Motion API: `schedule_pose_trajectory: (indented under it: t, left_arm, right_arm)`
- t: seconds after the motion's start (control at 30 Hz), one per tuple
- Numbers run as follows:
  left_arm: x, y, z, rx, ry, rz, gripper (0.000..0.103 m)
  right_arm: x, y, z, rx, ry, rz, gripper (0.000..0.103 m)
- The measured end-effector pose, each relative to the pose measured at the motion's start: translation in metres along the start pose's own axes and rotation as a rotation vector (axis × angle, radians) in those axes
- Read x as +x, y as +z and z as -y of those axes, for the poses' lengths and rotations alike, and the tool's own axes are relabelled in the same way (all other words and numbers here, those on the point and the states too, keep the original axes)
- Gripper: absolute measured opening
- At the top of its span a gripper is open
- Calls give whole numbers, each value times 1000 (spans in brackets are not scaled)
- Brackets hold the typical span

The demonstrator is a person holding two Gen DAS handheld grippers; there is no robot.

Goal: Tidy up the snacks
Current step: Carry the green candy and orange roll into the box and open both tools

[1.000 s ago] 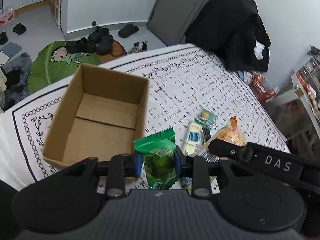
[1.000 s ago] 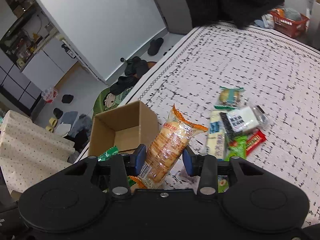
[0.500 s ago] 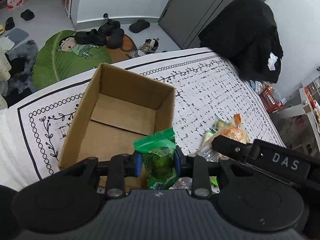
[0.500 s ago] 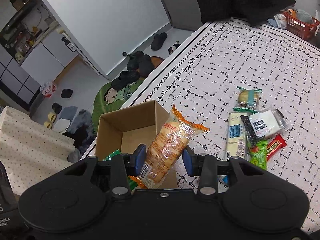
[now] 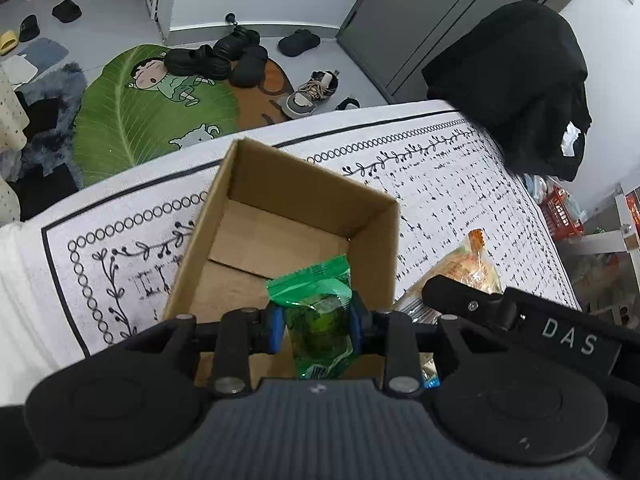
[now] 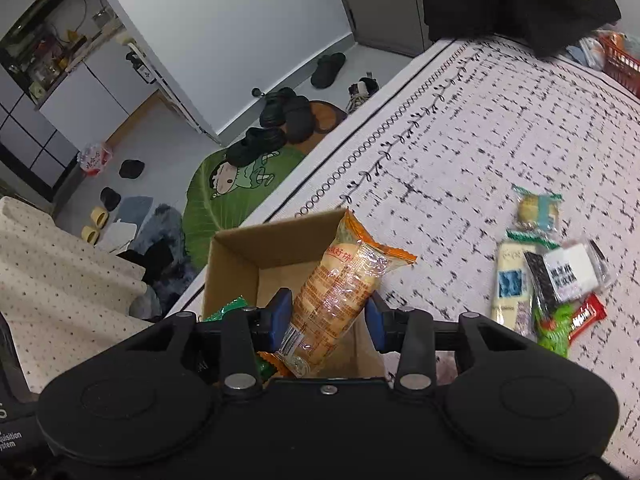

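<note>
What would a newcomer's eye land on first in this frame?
The open cardboard box on the patterned cloth, nothing lying inside it. Over it, the left tool grips a green snack packet and the right tool an orange one. More snacks lie to the right.

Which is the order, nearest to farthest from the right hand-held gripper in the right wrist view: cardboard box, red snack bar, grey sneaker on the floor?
1. cardboard box, just ahead of the right hand-held gripper.
2. red snack bar, right, on the bedspread.
3. grey sneaker, far back on the floor.
</note>
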State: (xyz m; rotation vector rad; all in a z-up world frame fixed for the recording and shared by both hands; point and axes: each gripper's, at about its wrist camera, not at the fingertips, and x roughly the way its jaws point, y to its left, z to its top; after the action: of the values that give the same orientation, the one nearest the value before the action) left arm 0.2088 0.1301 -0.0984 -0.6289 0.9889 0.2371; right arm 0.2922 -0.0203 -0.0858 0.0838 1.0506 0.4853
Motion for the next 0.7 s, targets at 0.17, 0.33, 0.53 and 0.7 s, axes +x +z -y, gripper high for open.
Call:
schedule_pose_trajectory:
  t: [0.17,0.33,0.53,0.7]
  left_arm:
    - [4,13,-3,9,-6,-2,30]
    - [4,20,-5,31,-11,10,34]
    - [-7,24,-16,11,-19,9,49]
    - [-19,23,-26,9,18,27,55]
  right_arm:
    - [5,6,-1,16,0,6,40]
    - [8,7,-2,18,-12,4,40]
    - [6,13,-8,20,2,18,40]
    - [5,16,-15,14,17,21,41]
